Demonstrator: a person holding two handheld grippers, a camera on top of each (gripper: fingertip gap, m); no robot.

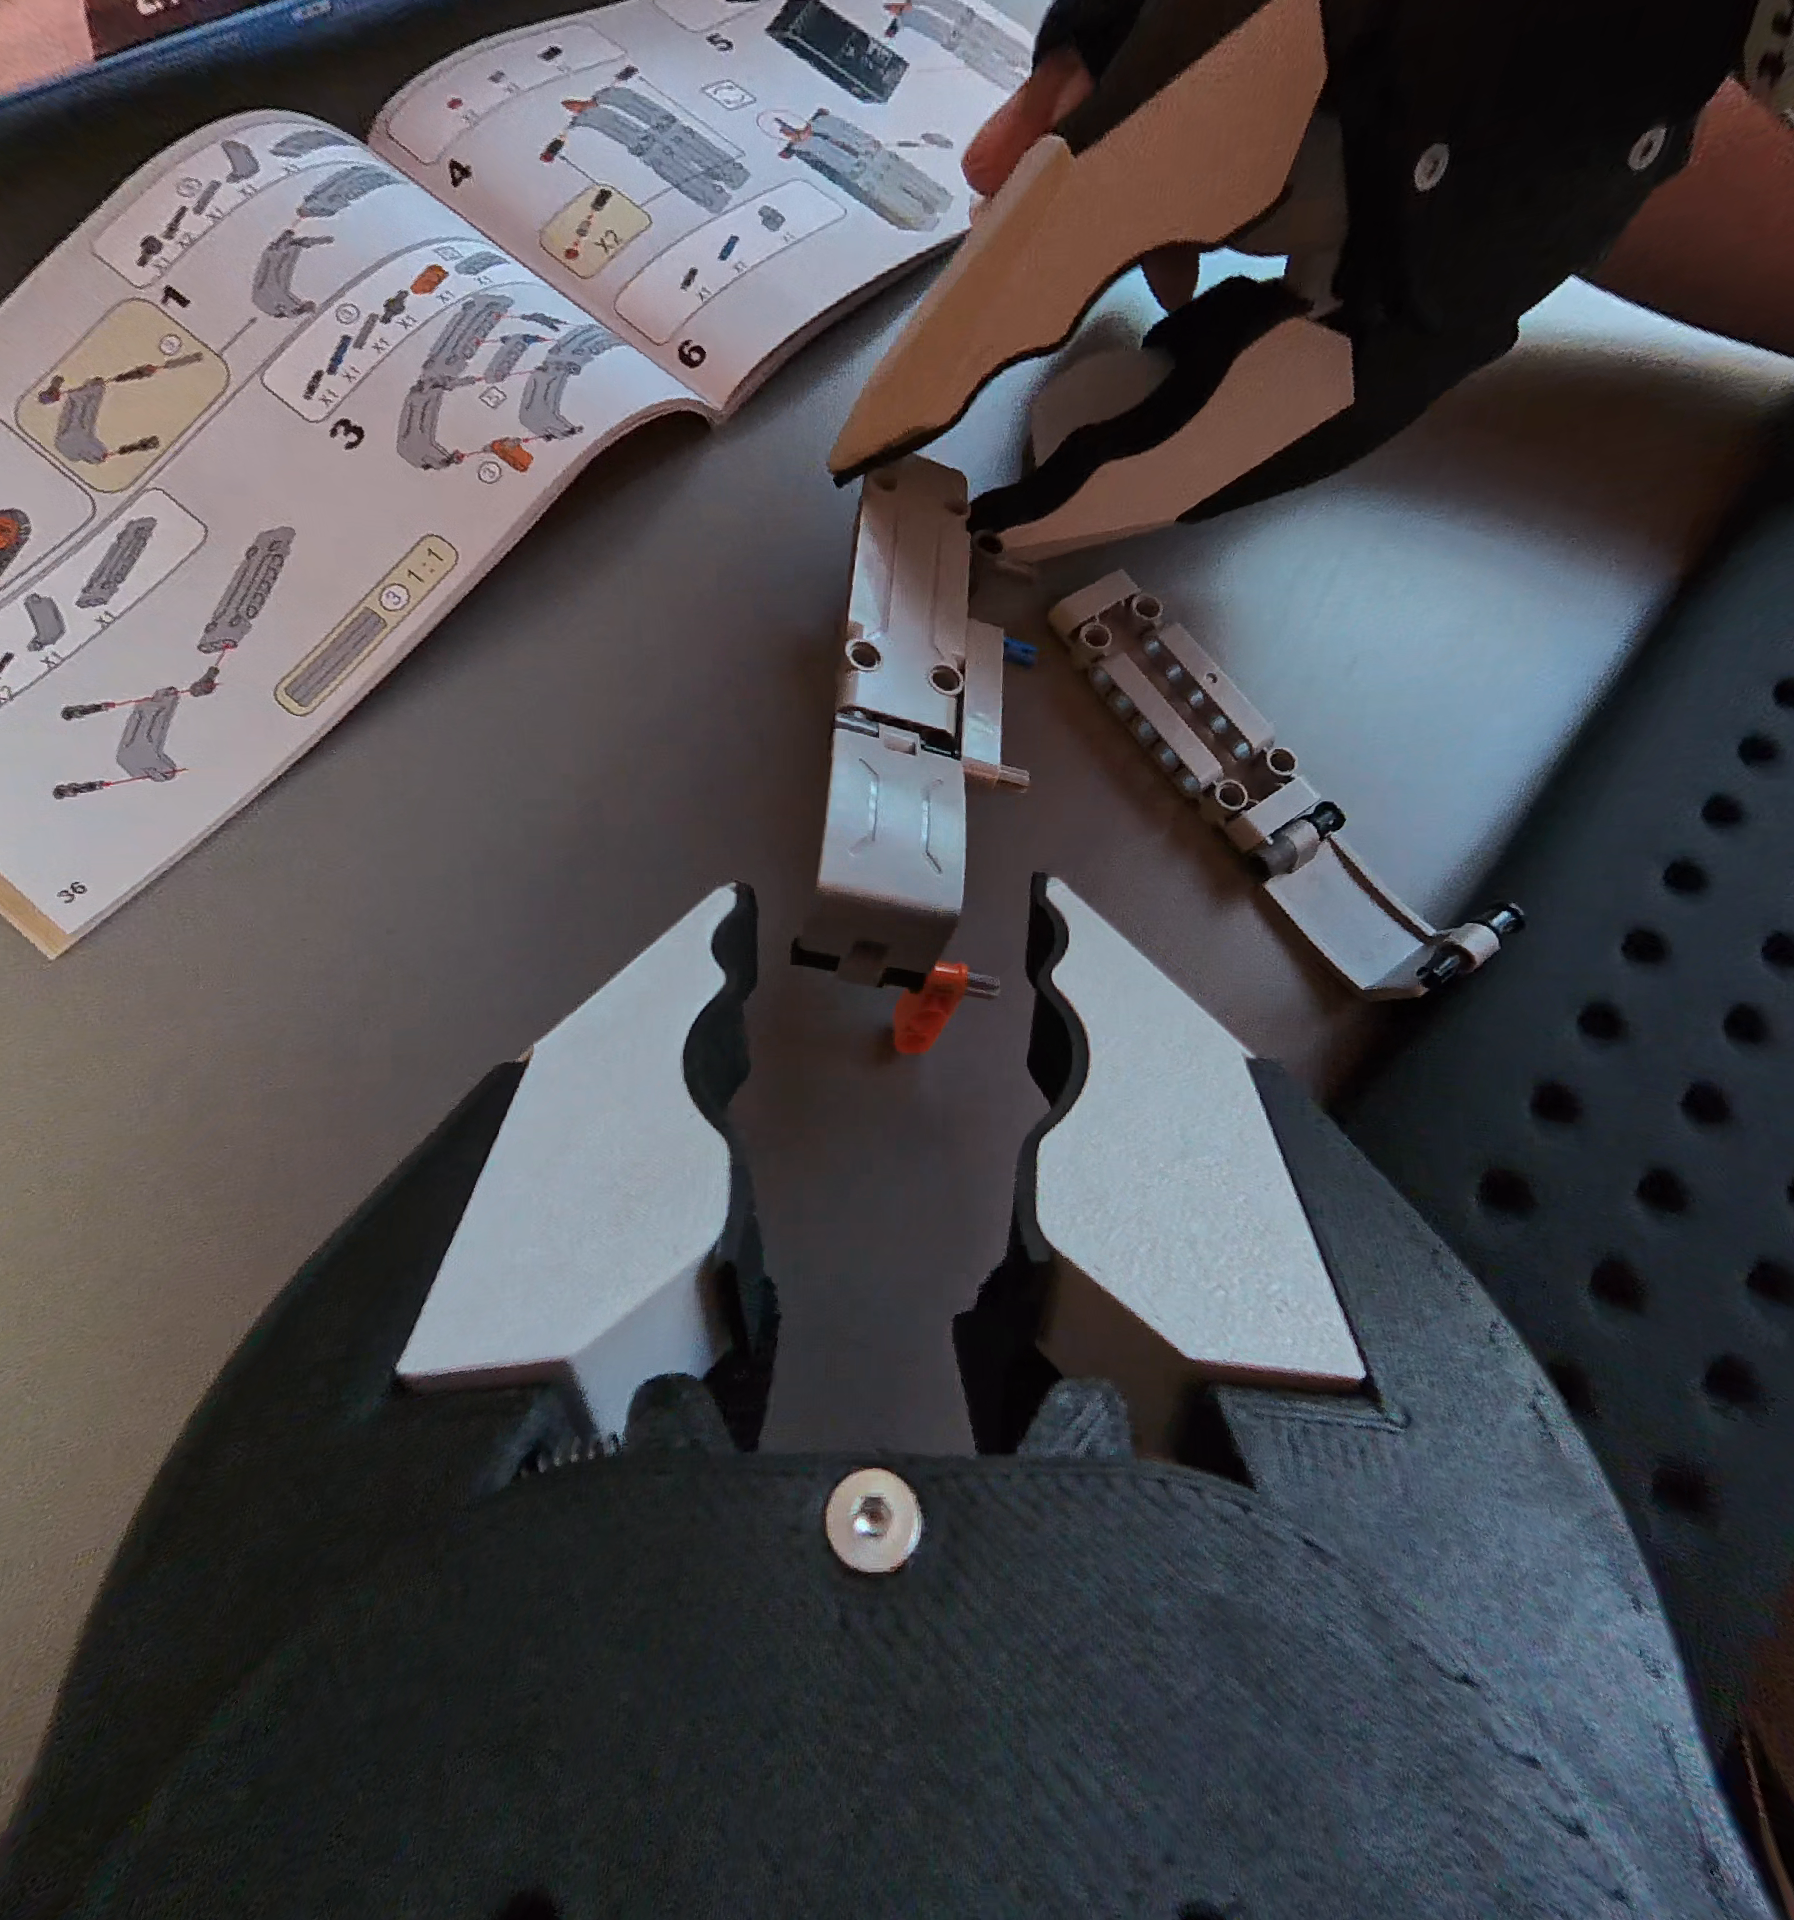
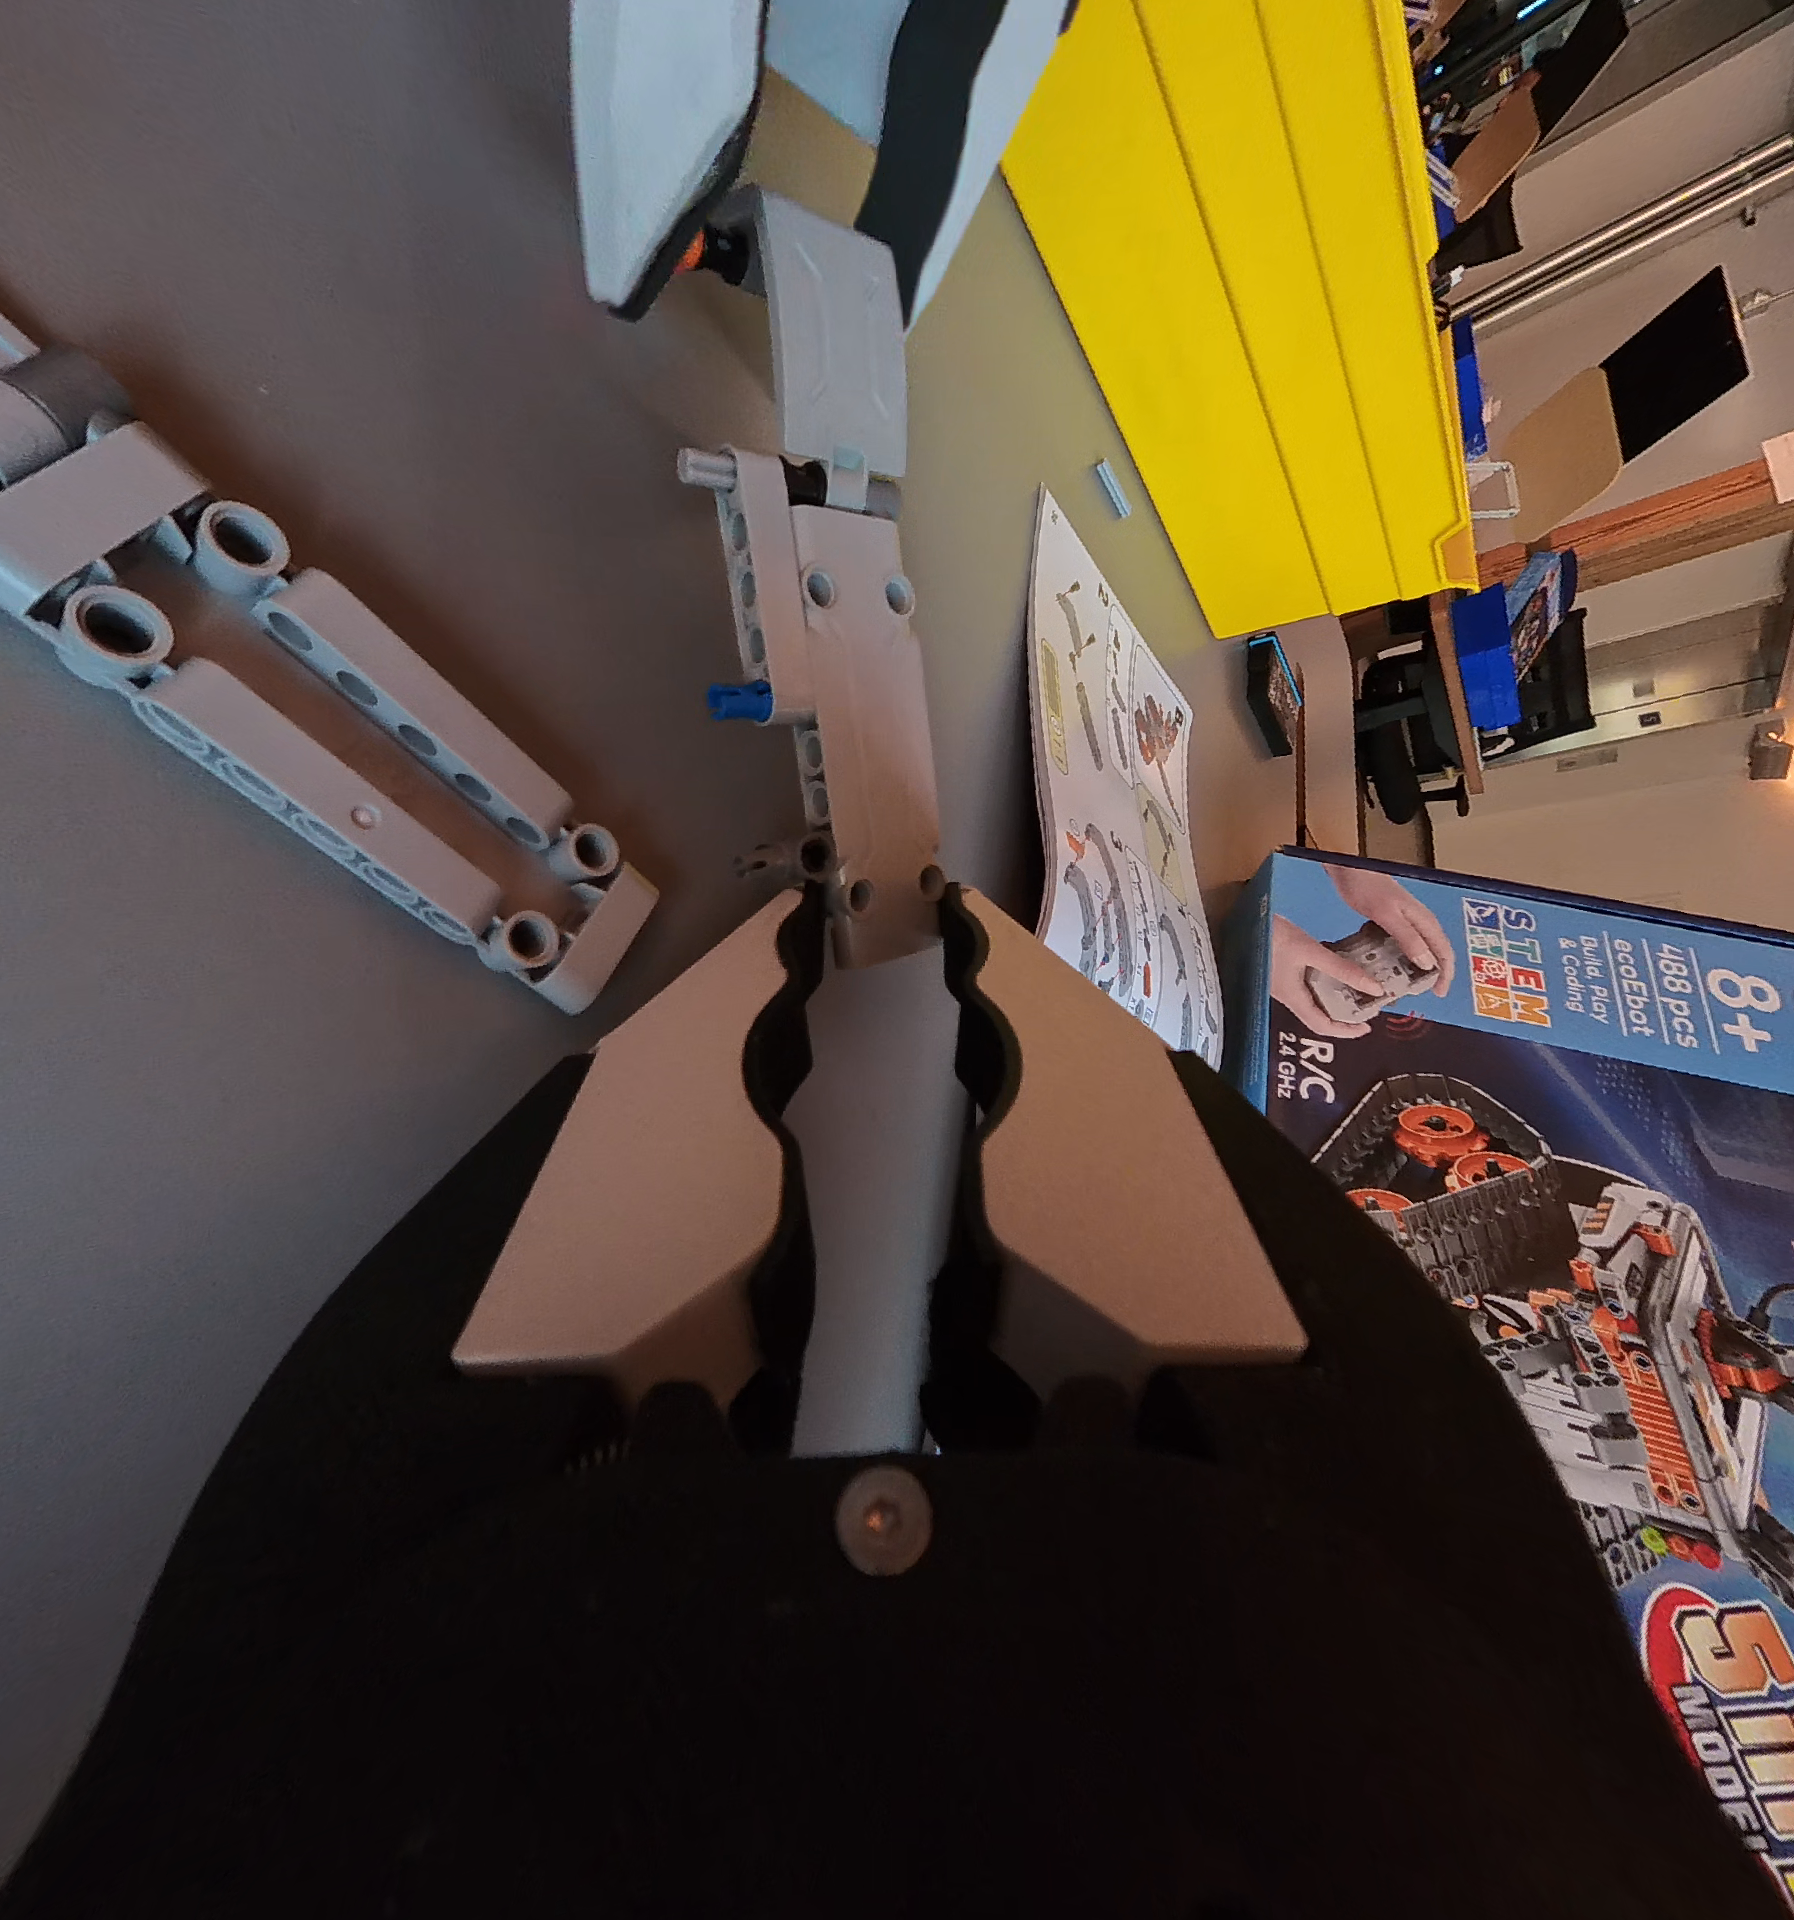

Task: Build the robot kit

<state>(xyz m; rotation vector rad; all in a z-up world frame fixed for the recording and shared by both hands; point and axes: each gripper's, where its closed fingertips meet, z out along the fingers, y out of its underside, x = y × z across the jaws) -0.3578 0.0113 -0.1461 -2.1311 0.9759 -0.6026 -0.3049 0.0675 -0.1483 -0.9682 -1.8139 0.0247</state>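
A long grey brick assembly [image 1: 903, 623] lies on the grey table [image 1: 560, 1039], with an orange connector [image 1: 929, 1013] at its near end and a blue pin [image 1: 1018, 651] on its side. My left gripper [image 1: 893, 904] is open, its fingers [image 1: 623, 1143] flanking the near end without touching. My right gripper [image 2: 875, 899] is shut on the assembly's [image 2: 862, 644] other end; it also shows in the left wrist view [image 1: 919, 494]. In the right wrist view the left gripper [image 2: 763, 301] straddles the far end. A second grey assembly [image 1: 1184, 717] lies beside it.
An open instruction booklet [image 1: 301, 416] lies to the left of the assembly. A black perforated surface [image 1: 1651, 1039] borders the table on the right. In the right wrist view a yellow bin [image 2: 1236, 312], a blue toy box [image 2: 1599, 1247] and a small loose grey piece [image 2: 1113, 488] lie to the right. The grippers' ends are close to 9 centimetres from one another.
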